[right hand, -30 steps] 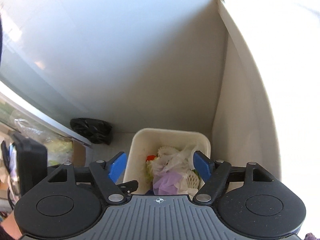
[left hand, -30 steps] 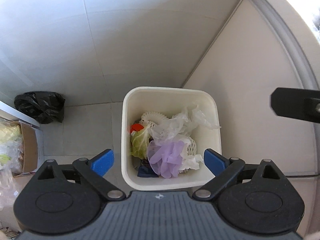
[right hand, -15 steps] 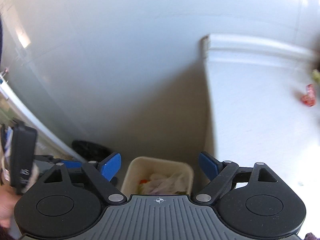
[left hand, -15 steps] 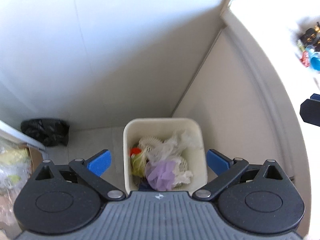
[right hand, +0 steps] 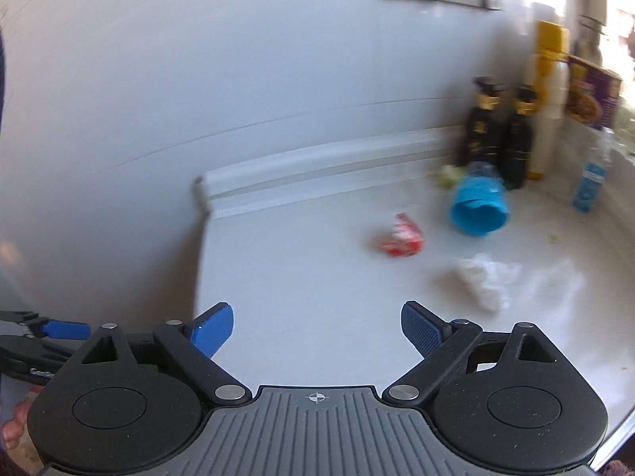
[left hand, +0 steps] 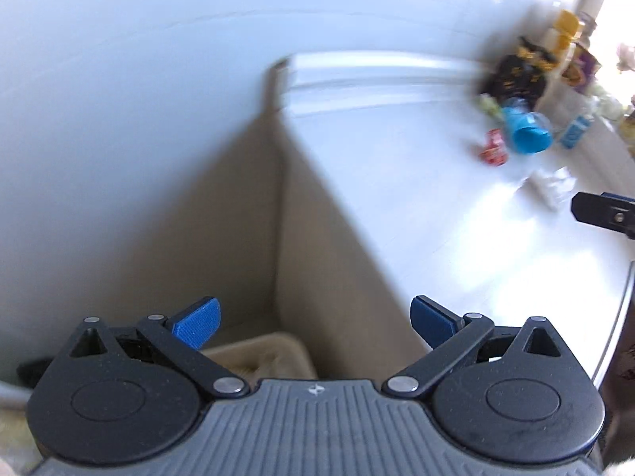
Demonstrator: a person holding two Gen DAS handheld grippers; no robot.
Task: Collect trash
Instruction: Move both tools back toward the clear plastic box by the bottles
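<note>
On the white counter [right hand: 309,261] lie a red crumpled wrapper [right hand: 399,237], a tipped blue cup [right hand: 479,208] and a white crumpled tissue [right hand: 482,279]. They also show in the left wrist view: the wrapper [left hand: 493,151], the cup [left hand: 526,131], the tissue [left hand: 549,187]. My right gripper [right hand: 317,329] is open and empty over the counter's near left part. My left gripper [left hand: 313,319] is open and empty beside the counter's end, above the cream trash bin [left hand: 258,353], of which only the rim shows.
Two dark bottles [right hand: 498,135], a tall yellow-capped bottle [right hand: 549,99], a purple box [right hand: 595,93] and a small blue-labelled bottle [right hand: 591,178] stand at the counter's back right. A white wall rises behind. The counter's side panel [left hand: 337,277] drops beside the bin.
Both grippers have lifted and tilted up from the trash bin toward the counter. The bin has slid almost out of view and the counter's trash has come into sight.
</note>
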